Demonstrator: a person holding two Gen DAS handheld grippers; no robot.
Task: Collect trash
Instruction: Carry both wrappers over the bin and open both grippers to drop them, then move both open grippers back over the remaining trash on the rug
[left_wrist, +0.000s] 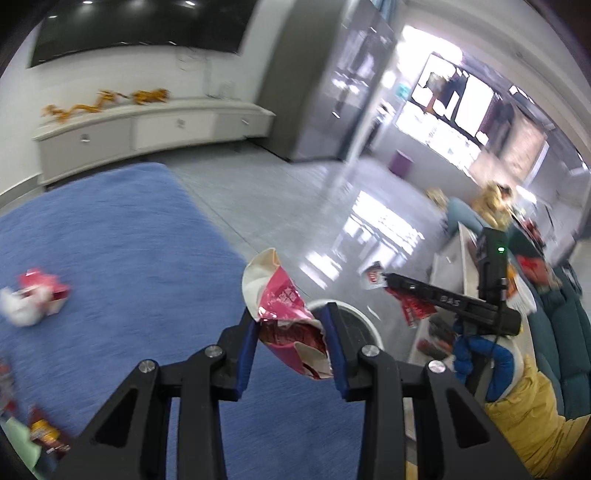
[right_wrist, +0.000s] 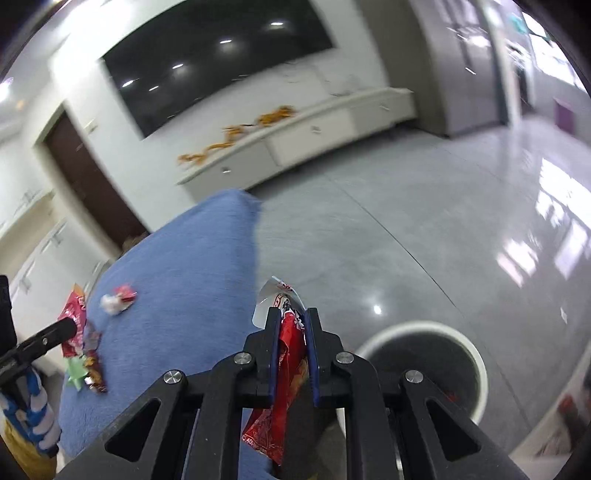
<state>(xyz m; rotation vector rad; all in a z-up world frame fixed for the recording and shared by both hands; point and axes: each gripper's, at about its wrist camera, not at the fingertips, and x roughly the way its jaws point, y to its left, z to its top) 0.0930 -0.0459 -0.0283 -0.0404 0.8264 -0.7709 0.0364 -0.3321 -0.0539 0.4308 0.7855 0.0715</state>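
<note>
My left gripper (left_wrist: 291, 326) is shut on a crumpled pink and white wrapper (left_wrist: 284, 306), held above the edge of the blue rug (left_wrist: 122, 258). Just beyond its right finger shows the white rim of a round bin (left_wrist: 364, 319). In the left wrist view my right gripper (left_wrist: 386, 277) comes in from the right, carrying a red wrapper (left_wrist: 410, 308). My right gripper (right_wrist: 291, 319) is shut on that red wrapper (right_wrist: 288, 354), which hangs down between the fingers. The white-rimmed bin (right_wrist: 424, 326) stands on the grey floor, low and to its right.
More trash lies on the rug: a pink and white wad (left_wrist: 35, 299), also seen from the right wrist (right_wrist: 118, 297), and a pile of red and green wrappers (right_wrist: 83, 350). A white low cabinet (left_wrist: 147, 129) lines the far wall. A teal sofa (left_wrist: 554, 332) stands at right.
</note>
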